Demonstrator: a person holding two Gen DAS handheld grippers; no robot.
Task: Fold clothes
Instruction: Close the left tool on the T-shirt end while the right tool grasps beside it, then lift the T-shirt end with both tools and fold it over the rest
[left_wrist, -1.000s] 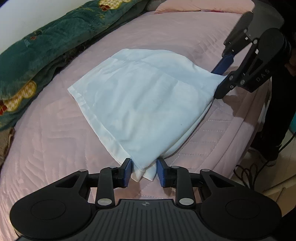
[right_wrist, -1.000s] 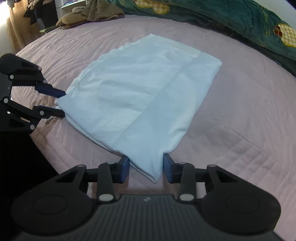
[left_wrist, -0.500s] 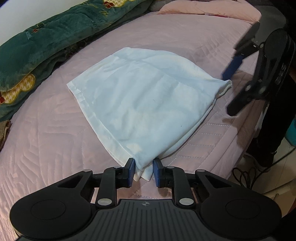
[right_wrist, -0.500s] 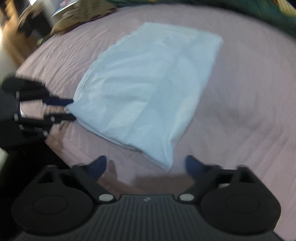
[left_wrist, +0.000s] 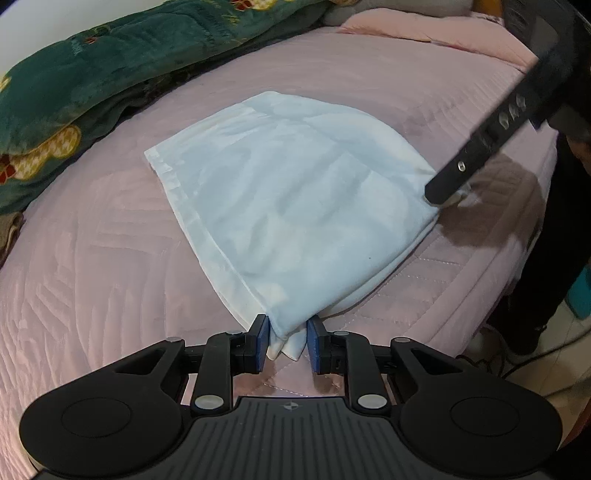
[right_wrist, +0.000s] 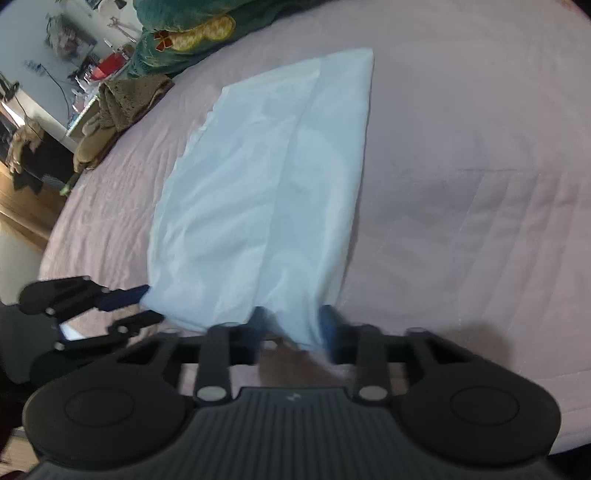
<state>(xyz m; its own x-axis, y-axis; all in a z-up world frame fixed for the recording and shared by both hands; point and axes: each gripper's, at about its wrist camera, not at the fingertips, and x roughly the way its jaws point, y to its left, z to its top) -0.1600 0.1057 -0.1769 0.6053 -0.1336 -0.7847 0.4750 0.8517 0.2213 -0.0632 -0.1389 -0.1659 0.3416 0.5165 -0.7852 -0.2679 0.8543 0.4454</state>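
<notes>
Left wrist view: left tool (left_wrist: 285, 344) pinches the cloth's (left_wrist: 295, 206) bottom corner; right tool (right_wrist: 293, 330) closes on the other. Next: lift both, fold upward.

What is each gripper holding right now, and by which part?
The left gripper pinches a near corner of the white folded cloth garment. The right gripper is closing on its other near corner, which sits between the jaws.

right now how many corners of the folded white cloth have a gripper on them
2. The left gripper holds one near corner of the folded white cloth on the pink quilted bedspread; the right gripper is closing on the other near corner. Far corners lie free.
</notes>
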